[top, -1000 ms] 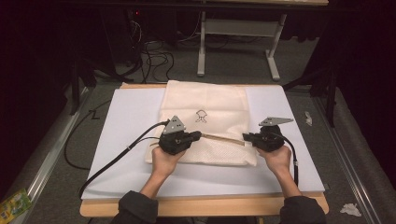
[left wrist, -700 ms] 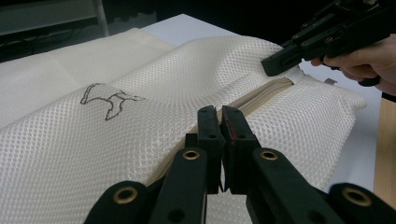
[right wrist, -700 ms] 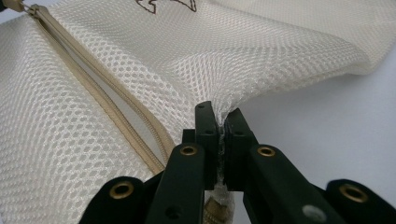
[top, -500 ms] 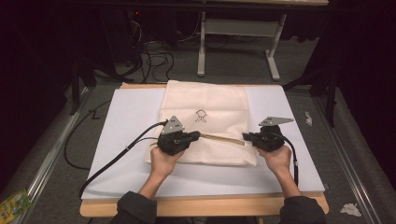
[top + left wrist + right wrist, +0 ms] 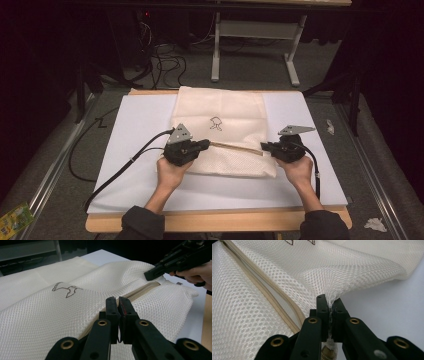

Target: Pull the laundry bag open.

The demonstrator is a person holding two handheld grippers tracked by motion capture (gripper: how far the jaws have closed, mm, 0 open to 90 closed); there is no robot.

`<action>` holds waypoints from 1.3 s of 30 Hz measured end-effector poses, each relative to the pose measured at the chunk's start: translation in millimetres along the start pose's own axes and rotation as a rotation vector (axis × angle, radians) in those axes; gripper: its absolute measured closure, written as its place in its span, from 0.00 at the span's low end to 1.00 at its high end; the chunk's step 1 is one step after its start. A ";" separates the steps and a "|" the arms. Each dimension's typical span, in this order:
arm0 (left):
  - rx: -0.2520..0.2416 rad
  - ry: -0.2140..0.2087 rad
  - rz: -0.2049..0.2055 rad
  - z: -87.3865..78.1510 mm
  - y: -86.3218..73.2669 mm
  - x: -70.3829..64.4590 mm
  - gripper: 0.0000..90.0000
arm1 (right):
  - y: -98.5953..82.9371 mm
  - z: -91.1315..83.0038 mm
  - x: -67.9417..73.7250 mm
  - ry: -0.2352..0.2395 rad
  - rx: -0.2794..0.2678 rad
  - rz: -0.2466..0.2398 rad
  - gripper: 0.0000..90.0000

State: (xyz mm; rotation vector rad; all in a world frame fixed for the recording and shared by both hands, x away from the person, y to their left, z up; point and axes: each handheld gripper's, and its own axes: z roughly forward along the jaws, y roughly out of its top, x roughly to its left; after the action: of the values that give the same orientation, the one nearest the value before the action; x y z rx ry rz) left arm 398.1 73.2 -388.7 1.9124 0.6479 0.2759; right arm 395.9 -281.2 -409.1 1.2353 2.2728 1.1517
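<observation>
Table (image 5: pixel 220 222): pale wooden top, its edge showing along the near side and at the far corners; a white sheet (image 5: pixel 135 130) covers almost the whole surface. On the sheet, centred toward the far edge: one cream mesh laundry bag (image 5: pixel 220 107), lying flat, with a small dark emblem (image 5: pixel 216 123)

The left gripper (image 5: pixel 118 300) has its two black jaws pressed together just at the near end of the beige zipper (image 5: pixel 142 291) of the white mesh bag (image 5: pixel 50 315). At the zipper's far end, the right gripper (image 5: pixel 160 271) touches the raised mesh. A small dark drawing (image 5: pixel 66 289) lies left of the zipper.
</observation>
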 end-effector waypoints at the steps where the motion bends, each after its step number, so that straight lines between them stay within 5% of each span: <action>1: -0.001 -0.001 -0.003 -0.5 -0.2 0.5 0.97 | -0.1 0.1 -0.1 0.005 -0.001 0.002 0.98; 39: -0.035 0.049 -0.041 -31.7 -9.0 17.7 0.97 | -1.6 0.8 0.2 -0.029 0.022 -0.008 0.98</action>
State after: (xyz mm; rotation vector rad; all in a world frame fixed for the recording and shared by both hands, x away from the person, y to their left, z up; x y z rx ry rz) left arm 395.1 110.3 -385.2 1.8615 0.7095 0.3075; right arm 395.3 -281.2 -410.8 1.2413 2.2734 1.1019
